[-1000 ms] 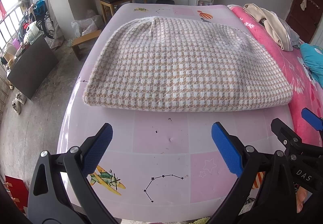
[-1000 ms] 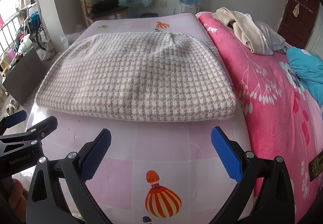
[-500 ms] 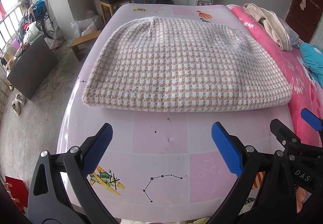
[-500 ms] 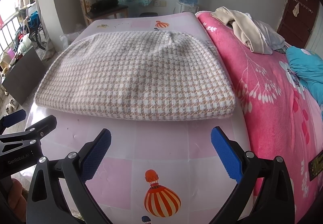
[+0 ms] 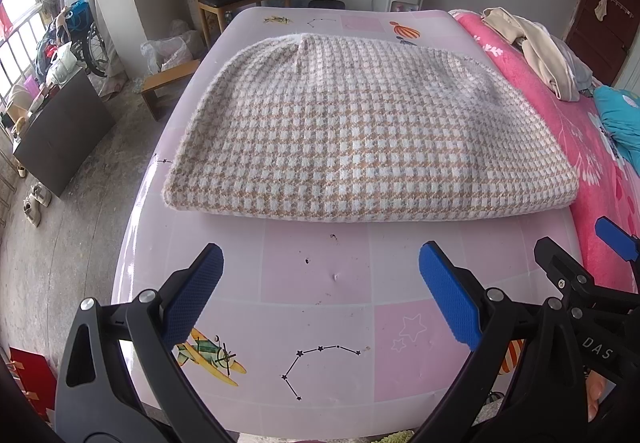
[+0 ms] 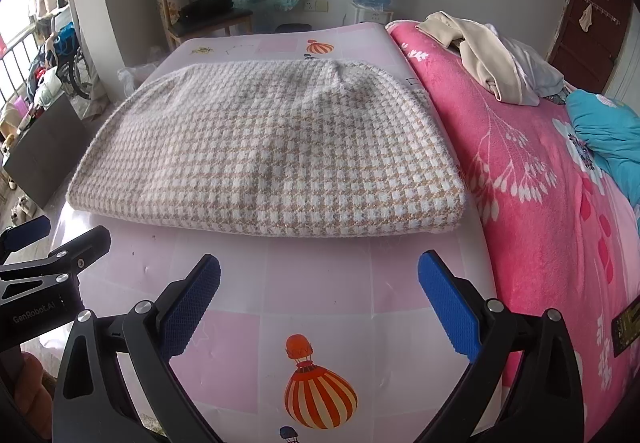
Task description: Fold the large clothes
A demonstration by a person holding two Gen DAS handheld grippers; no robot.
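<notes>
**Both grippers hang spread in front of a garment that already looks folded**

The left gripper [image 5: 320,295] hovers low over the pink patterned table cover [image 5: 320,323], its blue pads wide apart and gripping nothing. Just to its right, almost shoulder to shoulder, the right gripper [image 6: 319,303] does the same: fingers spread, nothing between them. Each one shows at the edge of the other's view, so they sit close together at the near end of the table.

Straight ahead of both lies the checked knit garment [image 5: 360,131], tan and white, flat on the cover in a thick, tidy rectangle with a rounded fold edge facing the grippers. A clear strip of bare cover separates the pads from that edge; nothing touches.

I'd say the folding is at or close to its end, and this is a pause between moves. If another fold is wanted, the next move calls for each gripper to go forward to a near corner of the bundle, slide one finger under the thick edge and close through all the layers, since a shallow pinch would likely lift only the top layer.

Room is easy ahead. Left of the left gripper the table edge drops to the concrete floor [image 5: 60,243]. Right of the right gripper the cover butts against a pink floral blanket [image 6: 540,203], with a beige clothes pile [image 6: 480,55] farther back.
</notes>
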